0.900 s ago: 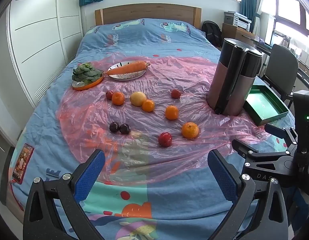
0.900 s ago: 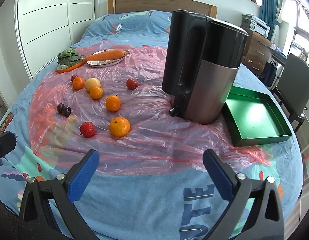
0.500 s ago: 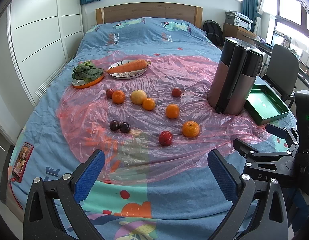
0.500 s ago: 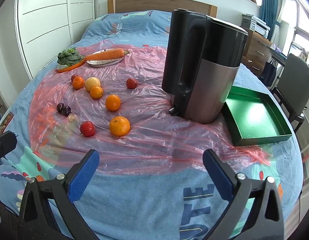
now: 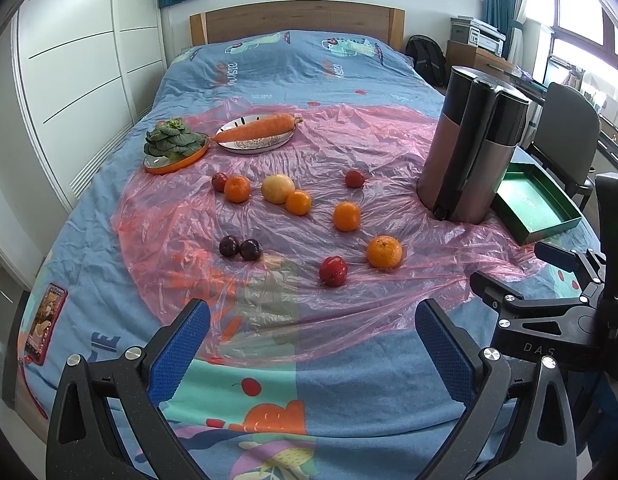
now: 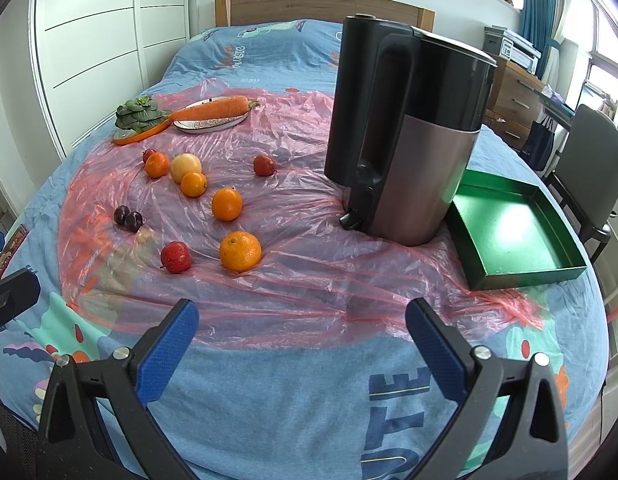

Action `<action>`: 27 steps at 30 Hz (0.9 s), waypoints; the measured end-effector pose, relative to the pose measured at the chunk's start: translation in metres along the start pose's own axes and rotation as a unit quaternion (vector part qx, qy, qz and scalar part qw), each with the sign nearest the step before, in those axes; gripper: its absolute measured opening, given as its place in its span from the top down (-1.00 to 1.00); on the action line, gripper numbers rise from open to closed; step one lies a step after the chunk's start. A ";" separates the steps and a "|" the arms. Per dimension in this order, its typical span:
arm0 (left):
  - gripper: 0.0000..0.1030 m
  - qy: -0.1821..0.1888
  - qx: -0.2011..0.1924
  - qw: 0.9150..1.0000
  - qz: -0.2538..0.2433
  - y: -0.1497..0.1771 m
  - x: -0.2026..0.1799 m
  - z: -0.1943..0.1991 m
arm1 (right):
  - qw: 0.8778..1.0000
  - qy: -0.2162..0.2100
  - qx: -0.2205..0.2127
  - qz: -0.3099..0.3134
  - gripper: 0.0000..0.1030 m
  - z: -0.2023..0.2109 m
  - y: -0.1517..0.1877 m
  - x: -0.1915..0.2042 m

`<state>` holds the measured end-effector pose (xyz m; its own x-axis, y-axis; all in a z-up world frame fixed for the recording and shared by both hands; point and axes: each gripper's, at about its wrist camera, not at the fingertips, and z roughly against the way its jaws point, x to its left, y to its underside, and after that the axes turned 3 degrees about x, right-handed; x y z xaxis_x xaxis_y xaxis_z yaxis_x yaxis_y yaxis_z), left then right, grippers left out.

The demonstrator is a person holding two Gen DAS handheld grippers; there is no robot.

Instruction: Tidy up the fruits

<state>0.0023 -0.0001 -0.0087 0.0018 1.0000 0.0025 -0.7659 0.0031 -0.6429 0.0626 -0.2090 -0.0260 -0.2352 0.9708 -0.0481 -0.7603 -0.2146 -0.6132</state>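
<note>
Several fruits lie loose on a pink plastic sheet [image 5: 277, 240] spread over the bed: a big orange [image 5: 384, 251] [image 6: 240, 251], a red apple [image 5: 333, 271] [image 6: 175, 257], two dark plums [image 5: 239, 247] [image 6: 127, 217], smaller oranges [image 5: 346, 216] [image 6: 227, 204], a yellow fruit [image 5: 277, 188] and small red fruits [image 5: 354, 178]. An empty green tray [image 5: 535, 208] [image 6: 513, 236] sits at the right. My left gripper [image 5: 311, 344] is open and empty, near the bed's front edge. My right gripper [image 6: 301, 338] is open and empty; its body shows in the left wrist view [image 5: 557, 312].
A tall black and copper kettle [image 5: 469, 152] [image 6: 405, 136] stands between the fruits and the tray. At the back, a carrot on a plate [image 5: 257, 130] and greens on an orange dish [image 5: 173, 146]. A phone [image 5: 45, 320] lies at the left edge. A chair [image 6: 589, 168] stands at the right.
Both grippers stay open and empty. The left view has drifted back very slightly; the fruits, kettle and tray have not moved.
</note>
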 end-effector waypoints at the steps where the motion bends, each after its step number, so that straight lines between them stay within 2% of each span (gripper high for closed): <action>1: -0.96 0.000 0.002 1.000 0.001 0.000 0.000 -0.001 | 1.000 -0.001 0.000 0.000 -1.00 0.000 0.000 0.000; 17: -0.96 0.004 0.013 1.000 0.015 0.000 0.007 -0.012 | 1.000 -0.014 0.000 0.008 -1.00 -0.010 0.001 0.005; 27: -0.96 0.008 0.011 1.000 -0.001 -0.001 0.006 -0.016 | 1.000 -0.014 0.000 0.004 -1.00 -0.013 0.000 0.003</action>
<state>0.0135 0.0062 -0.0205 0.0132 0.9999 -0.0077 -0.7795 0.0054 -0.6264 0.0701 -0.2051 -0.0358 -0.2577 0.9657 -0.0312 -0.7582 -0.2221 -0.6130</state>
